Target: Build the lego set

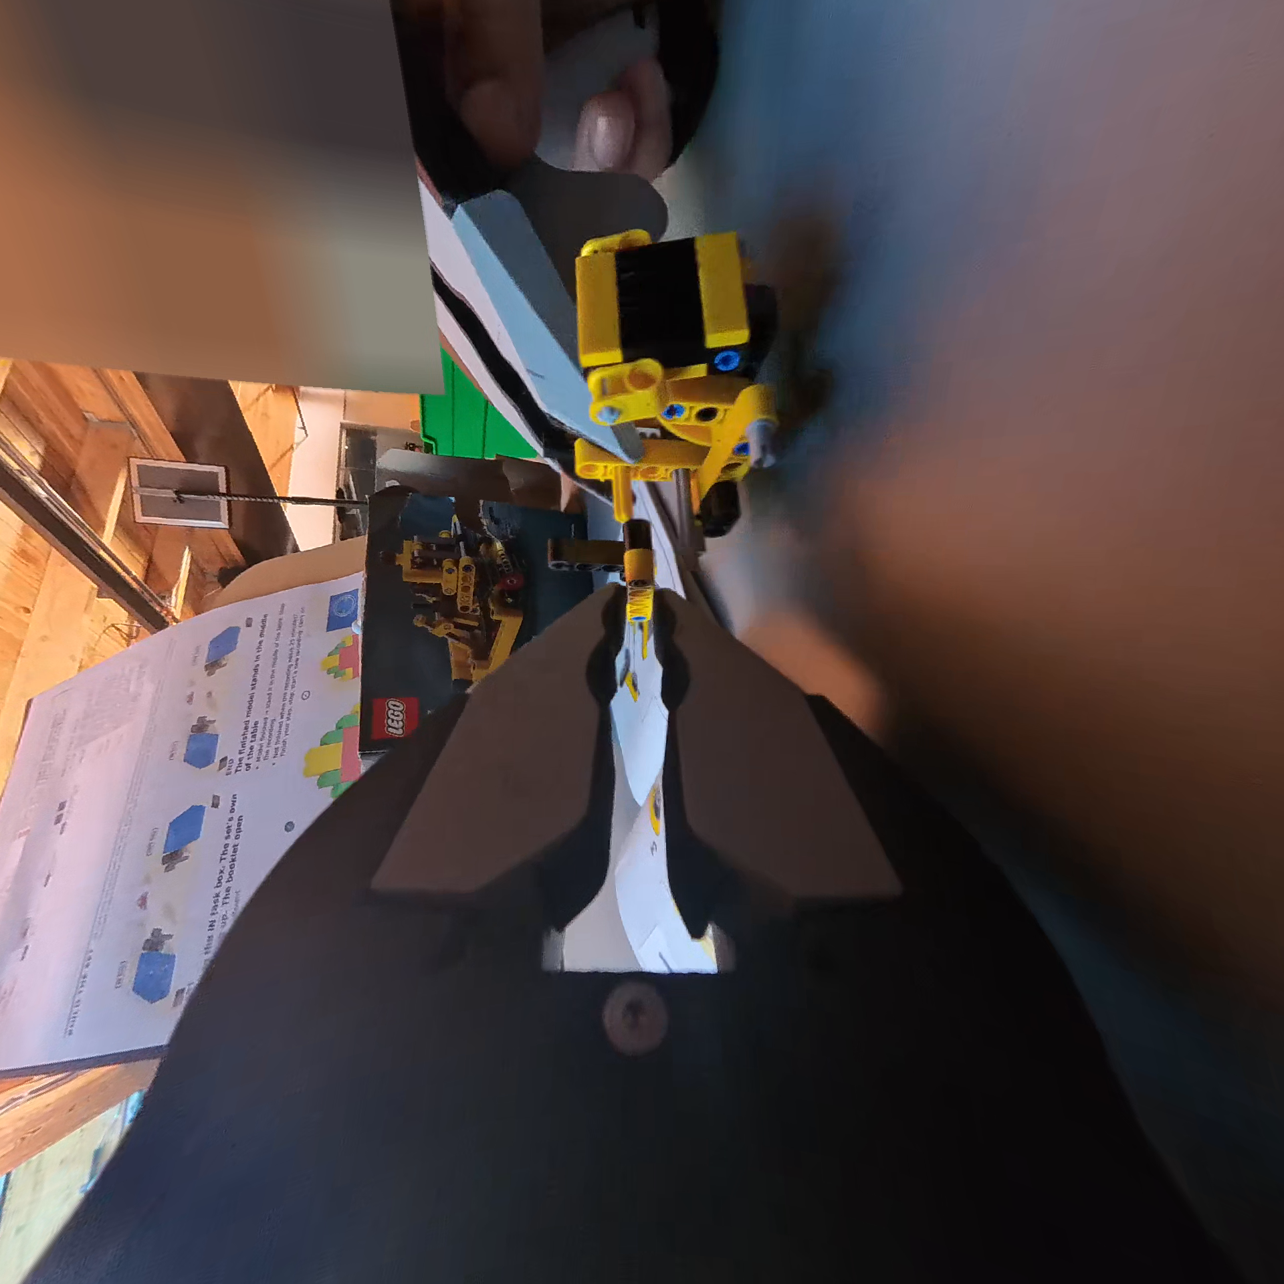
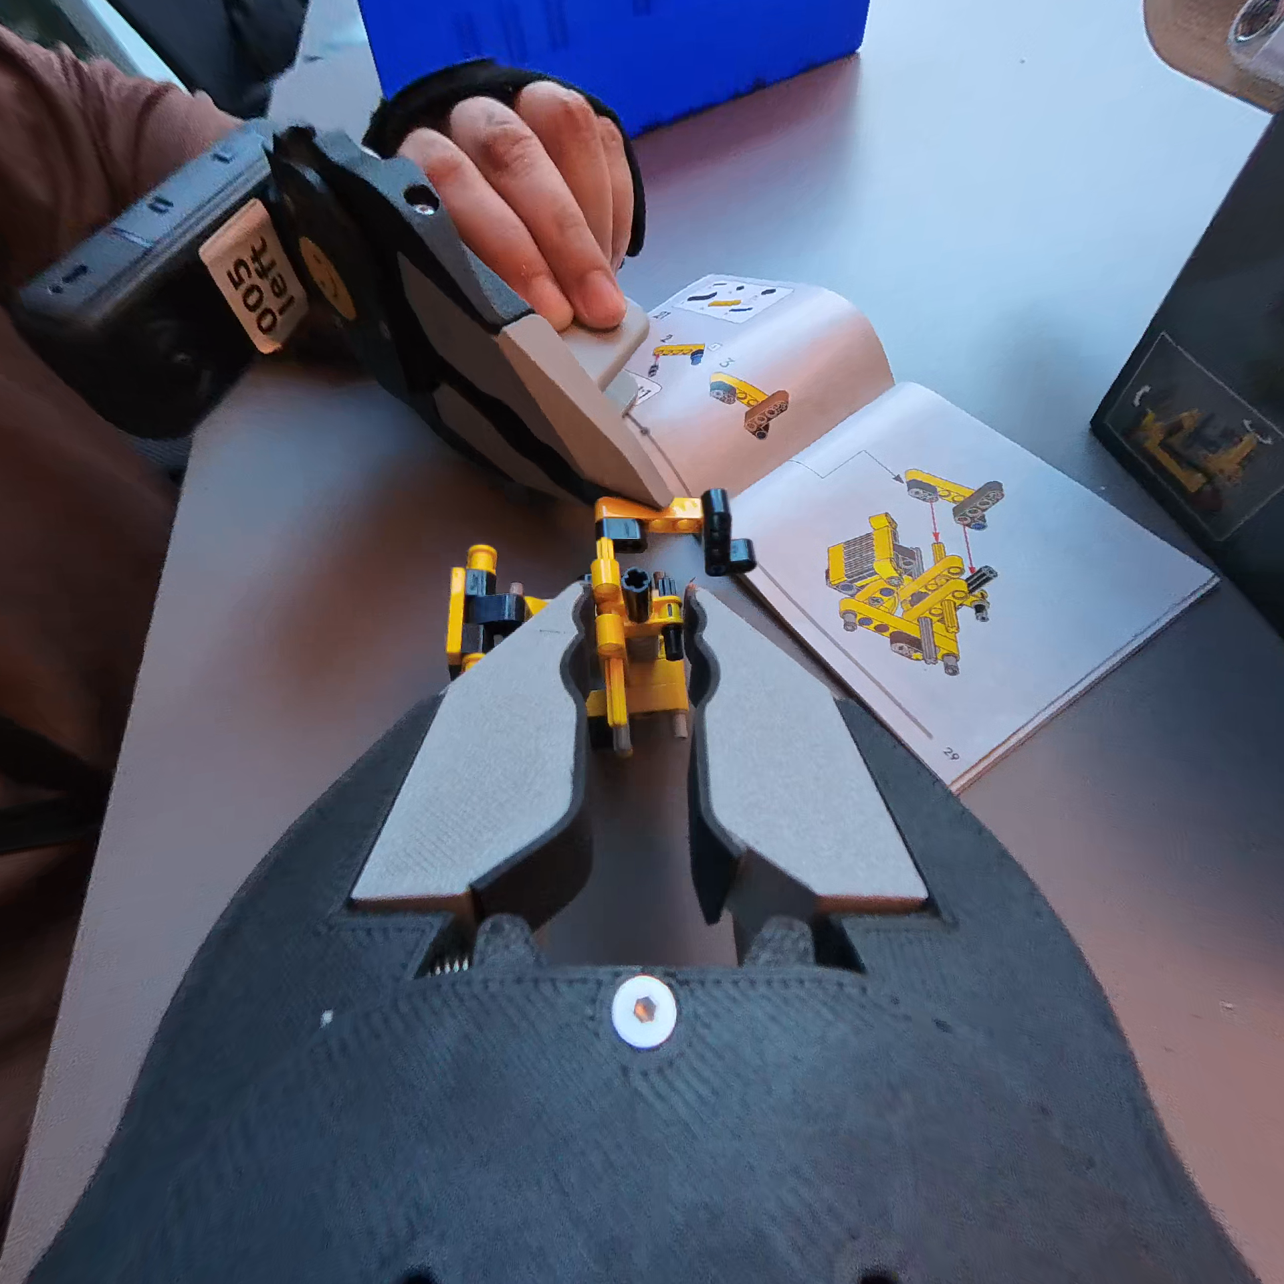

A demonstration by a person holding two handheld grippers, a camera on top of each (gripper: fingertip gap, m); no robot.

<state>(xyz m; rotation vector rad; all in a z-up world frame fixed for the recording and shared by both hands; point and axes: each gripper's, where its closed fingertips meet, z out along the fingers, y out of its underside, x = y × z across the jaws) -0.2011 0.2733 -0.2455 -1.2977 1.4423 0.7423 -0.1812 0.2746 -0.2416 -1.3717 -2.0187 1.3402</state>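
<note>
My right gripper [image 2: 636, 594] is shut on the partly built yellow and black lego model [image 2: 629, 653], holding it just above the grey table [image 2: 973, 208]. A yellow and black part of it [image 2: 479, 604] sticks out left of the left finger. My left gripper [image 1: 638, 606] is shut on a yellow beam [image 1: 639, 590] with a black angled connector [image 2: 722, 542] at its end. It holds the beam right at the far end of the model [image 1: 667, 333]. The left gripper also shows in the right wrist view [image 2: 659, 501], with a gloved hand [image 2: 542, 194] on it.
The open instruction booklet [image 2: 973, 590] lies on the table right of the model. A blue box [image 2: 611, 48] stands at the back, and a dark lego box [image 2: 1216, 417] at the right, also visible in the left wrist view [image 1: 445, 611]. A printed sheet [image 1: 139, 834] stands beside it. Both grippers' tips are close together, under 4 cm apart.
</note>
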